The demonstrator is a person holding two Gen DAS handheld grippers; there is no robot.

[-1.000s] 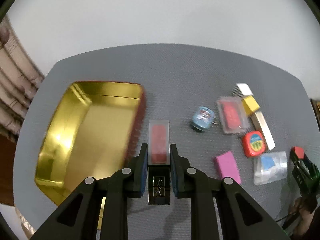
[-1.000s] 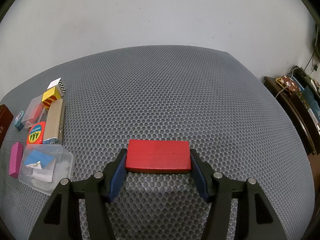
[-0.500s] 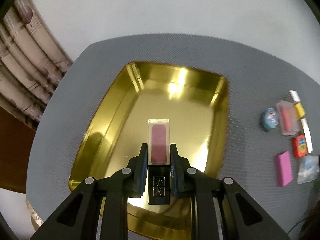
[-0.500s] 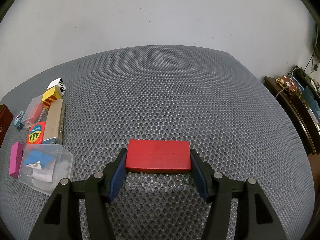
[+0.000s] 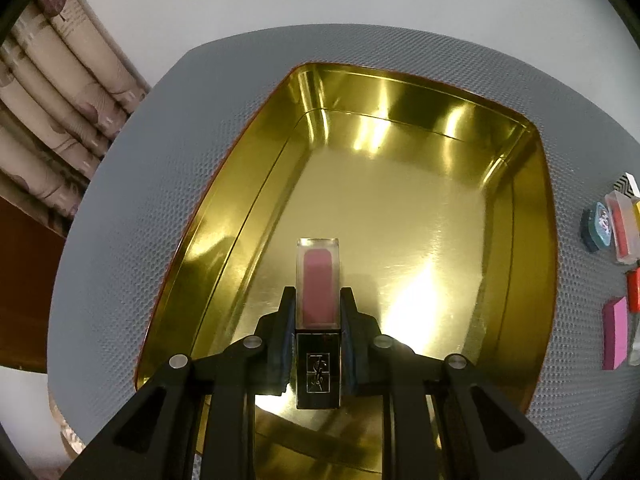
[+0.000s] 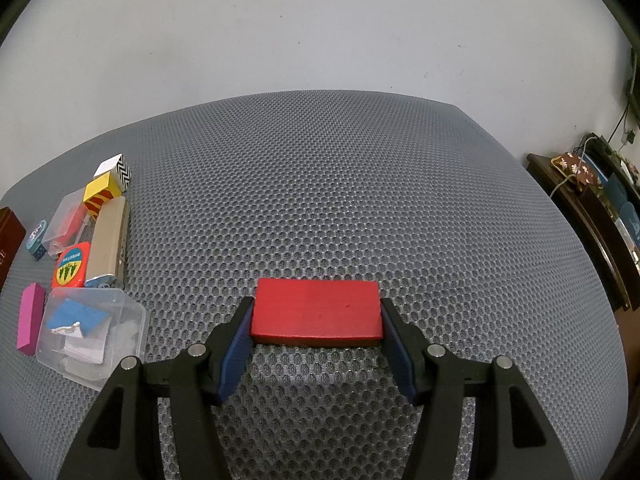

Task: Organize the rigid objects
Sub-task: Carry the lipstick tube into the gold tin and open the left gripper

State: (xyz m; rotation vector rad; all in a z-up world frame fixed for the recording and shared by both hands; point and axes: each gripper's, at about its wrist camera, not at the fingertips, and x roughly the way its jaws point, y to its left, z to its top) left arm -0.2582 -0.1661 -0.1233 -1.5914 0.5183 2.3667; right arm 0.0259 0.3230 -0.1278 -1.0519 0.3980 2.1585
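Gold tin tray [image 5: 516, 216] fills most of my left wrist view right now, sitting on the grey honeycomb mat [image 5: 160, 184]. My left gripper [image 5: 318, 312] is clamped tight on a lip gloss tube [image 5: 318, 280], clear top with pink inside and a black cap with a logo down between the pads. The tube points out over the tray floor, and I can't tell whether its tip touches the metal.

Off to the right edge of that view I can see some of the other bits: a pink block [image 5: 614, 332], a clear box with red inside [image 5: 622, 226], and a small teal tape measure [image 5: 598, 226].

Right side: my right gripper [image 6: 316, 316] has a red wooden block [image 6: 316, 312] between its blue pads, both pads pressed on the short ends, block lying flat over the mat [image 6: 340, 184].

To the left of it sits the cluster: a clear lidded box with blue paper [image 6: 90, 330], an orange tape measure [image 6: 72, 264], a beige case [image 6: 108, 240], a yellow-and-red cube [image 6: 102, 192] and a zigzag-patterned cube [image 6: 116, 170] at the far end.
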